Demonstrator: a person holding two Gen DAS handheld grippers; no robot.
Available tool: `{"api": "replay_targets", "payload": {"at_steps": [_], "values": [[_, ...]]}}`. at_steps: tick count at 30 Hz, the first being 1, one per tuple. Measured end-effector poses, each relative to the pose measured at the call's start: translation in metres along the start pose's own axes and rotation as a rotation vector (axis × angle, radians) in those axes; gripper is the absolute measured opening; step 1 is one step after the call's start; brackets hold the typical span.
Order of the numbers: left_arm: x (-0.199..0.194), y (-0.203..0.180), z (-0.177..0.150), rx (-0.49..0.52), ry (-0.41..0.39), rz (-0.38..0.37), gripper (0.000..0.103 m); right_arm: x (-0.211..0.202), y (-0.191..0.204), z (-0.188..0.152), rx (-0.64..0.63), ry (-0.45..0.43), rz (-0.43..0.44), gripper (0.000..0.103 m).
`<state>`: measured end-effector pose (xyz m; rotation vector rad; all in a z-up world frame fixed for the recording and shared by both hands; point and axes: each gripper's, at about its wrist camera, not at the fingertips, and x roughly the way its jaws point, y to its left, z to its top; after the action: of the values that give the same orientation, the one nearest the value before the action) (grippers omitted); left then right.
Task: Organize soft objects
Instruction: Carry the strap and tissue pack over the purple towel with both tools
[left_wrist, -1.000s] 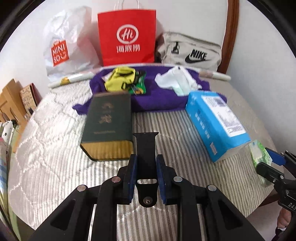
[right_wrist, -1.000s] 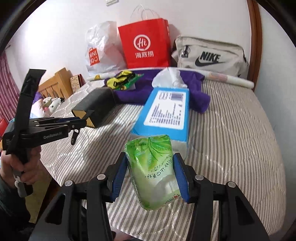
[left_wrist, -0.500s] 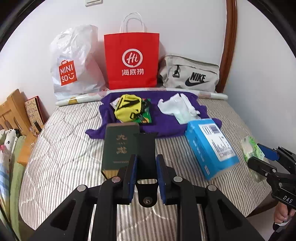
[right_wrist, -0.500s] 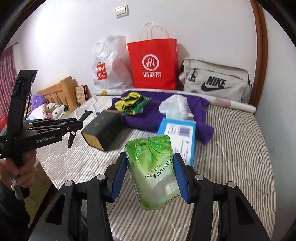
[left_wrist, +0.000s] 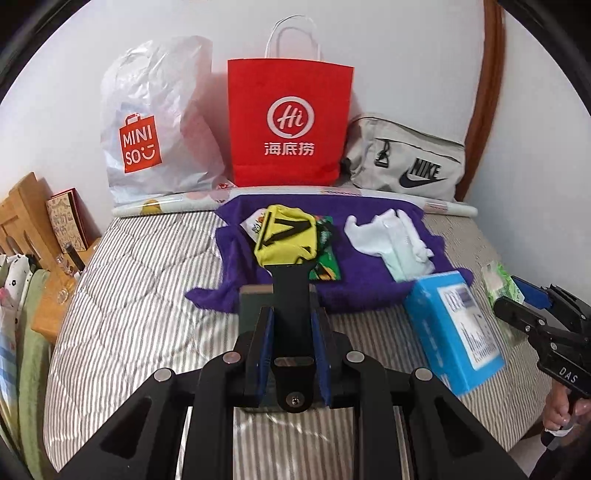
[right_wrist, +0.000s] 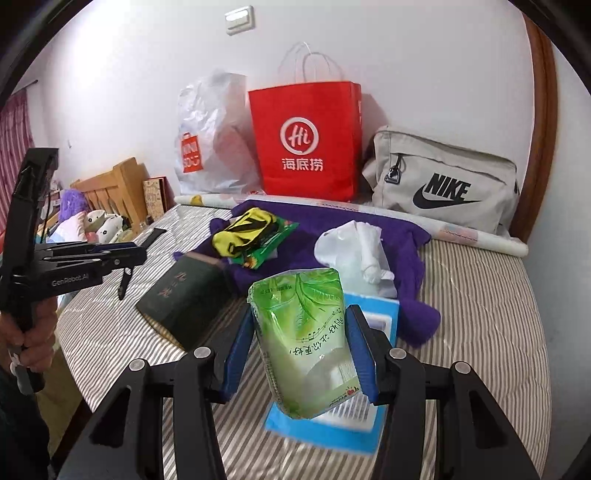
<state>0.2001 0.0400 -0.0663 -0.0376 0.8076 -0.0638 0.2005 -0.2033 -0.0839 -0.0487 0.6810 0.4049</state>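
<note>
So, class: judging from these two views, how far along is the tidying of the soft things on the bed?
Done: nothing looks sorted yet. In hand: the right tool grips a green tissue pack; the left tool is clamped on a black strap. Left: the yellow pouch, white plastic bag and purple cloth lie loose, while the red paper bag stands behind.

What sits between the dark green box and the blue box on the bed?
Bare striped mattress only; the right wrist view shows the dark green rectangular box and the blue cardboard box apart, with nothing lying between them.
</note>
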Motion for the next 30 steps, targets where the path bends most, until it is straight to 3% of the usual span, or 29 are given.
{"api": "replay_targets", "payload": {"at_steps": [14, 30], "values": [[0.067, 0.008, 0.057, -0.035, 0.053, -0.082, 0.02, 0.072, -0.036, 0.043, 0.005, 0.053, -0.006, 0.05], [0.147, 0.016, 0.095, -0.065, 0.15, -0.084, 0.02, 0.148, -0.061, 0.06, -0.018, 0.155, -0.004, 0.051]]}}
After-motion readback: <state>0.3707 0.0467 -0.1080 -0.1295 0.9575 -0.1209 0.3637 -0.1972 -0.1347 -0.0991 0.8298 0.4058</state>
